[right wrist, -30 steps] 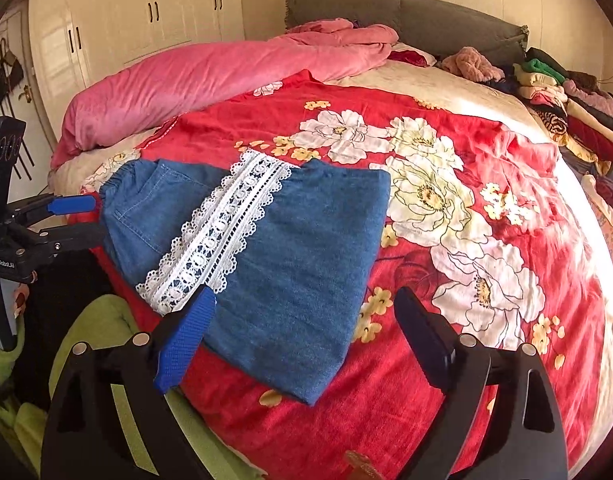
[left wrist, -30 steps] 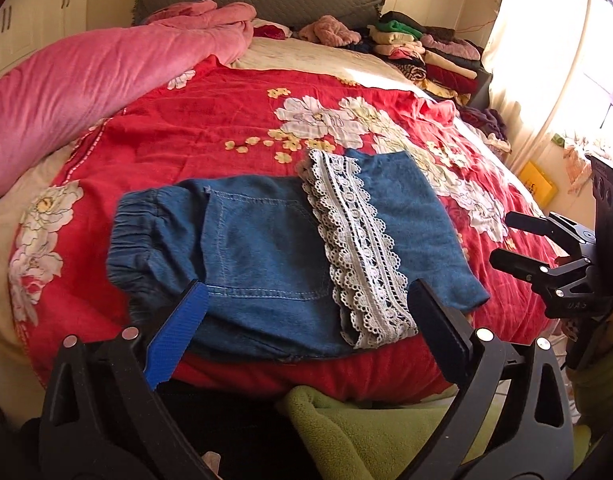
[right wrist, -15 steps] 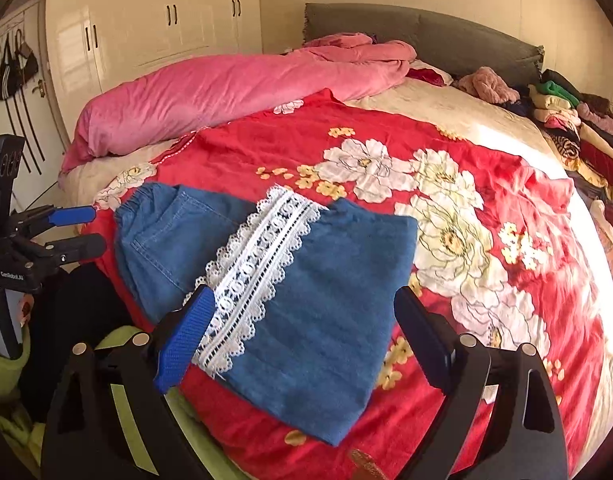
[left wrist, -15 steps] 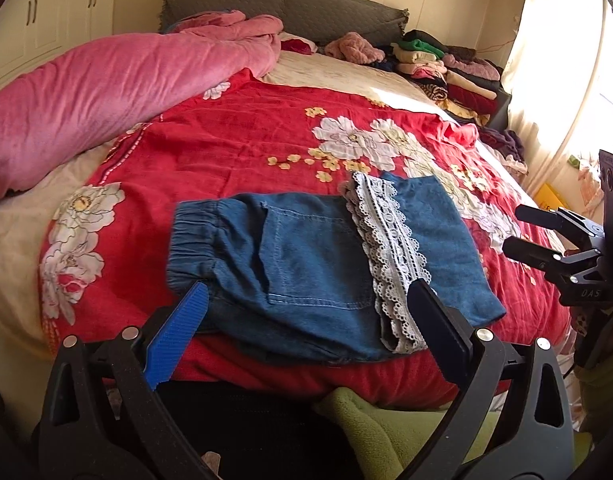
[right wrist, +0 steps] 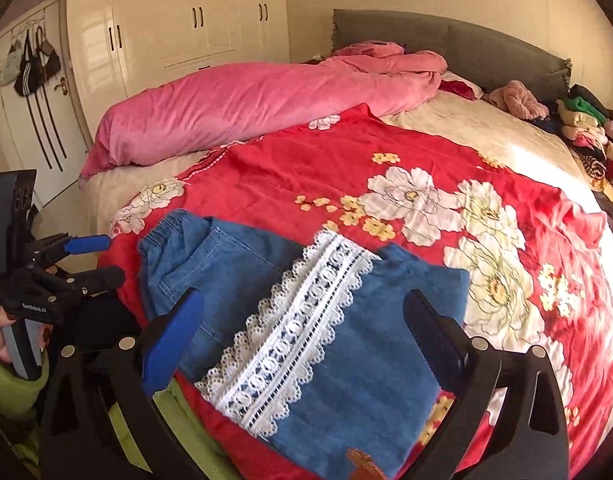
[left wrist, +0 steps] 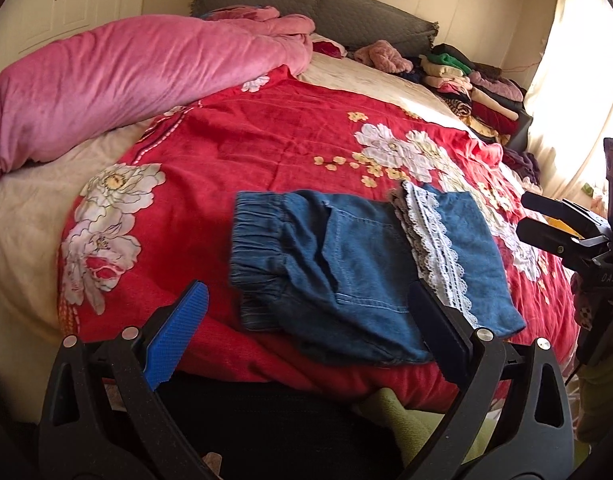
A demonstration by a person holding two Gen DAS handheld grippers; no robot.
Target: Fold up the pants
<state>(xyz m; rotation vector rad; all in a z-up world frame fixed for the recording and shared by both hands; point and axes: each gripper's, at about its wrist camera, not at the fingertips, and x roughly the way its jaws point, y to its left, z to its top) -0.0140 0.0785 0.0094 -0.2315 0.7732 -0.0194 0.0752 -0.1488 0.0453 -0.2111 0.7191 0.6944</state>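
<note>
The blue denim pants point(left wrist: 346, 264) lie folded on the red flowered blanket point(left wrist: 246, 152) near the bed's front edge. Their elastic waistband is on the left and a white lace band point(left wrist: 438, 248) runs across the folded-over leg. My left gripper point(left wrist: 306, 296) is open and held back from the bed's edge, gripping nothing. It also shows at the left of the right wrist view as the left gripper point(right wrist: 112, 259). Over the pants point(right wrist: 334, 320) the right gripper point(right wrist: 304, 300) has its jaws opening wide, with no cloth pinched between them. The left wrist view shows the right gripper point(left wrist: 524, 213) at its right edge.
A rolled pink duvet point(left wrist: 126, 76) lies along the bed's left side, below a grey headboard point(left wrist: 318, 8). Stacked folded clothes point(left wrist: 478, 92) sit at the far right by a curtain point(left wrist: 566, 80). A white wardrobe point(right wrist: 186, 28) and a door with hanging bags point(right wrist: 30, 64) stand to the left. A person's green garment point(right wrist: 14, 392) is at the bed's edge.
Both grippers have drifted left along the bed's front edge, and the right one has risen a little. The pants lie unmoved, and both grippers stay empty.
</note>
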